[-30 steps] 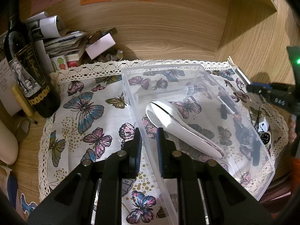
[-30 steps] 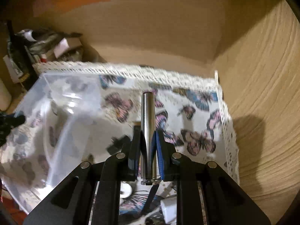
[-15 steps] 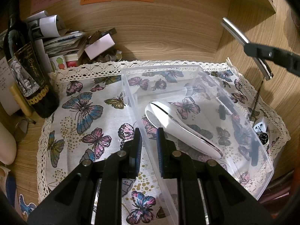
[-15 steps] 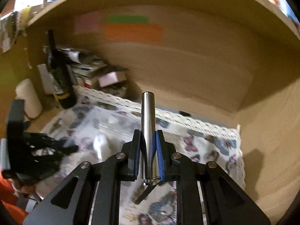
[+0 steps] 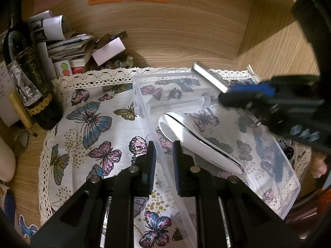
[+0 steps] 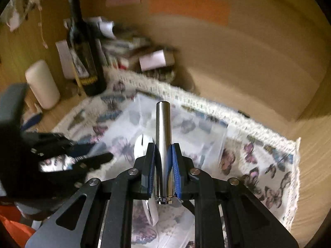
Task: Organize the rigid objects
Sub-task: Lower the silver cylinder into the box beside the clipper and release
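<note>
Steel cylinder [image 6: 163, 144] clamped in right gripper [image 6: 163, 165] above clear bin [image 5: 289, 177]

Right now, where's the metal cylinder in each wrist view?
Left wrist: metal cylinder upper right, over the clear bin's far end, in the right hand-held gripper.
Right wrist: dead centre, clamped upright between the blue pads.
Shared landmark: white device lying in the bin.
</note>
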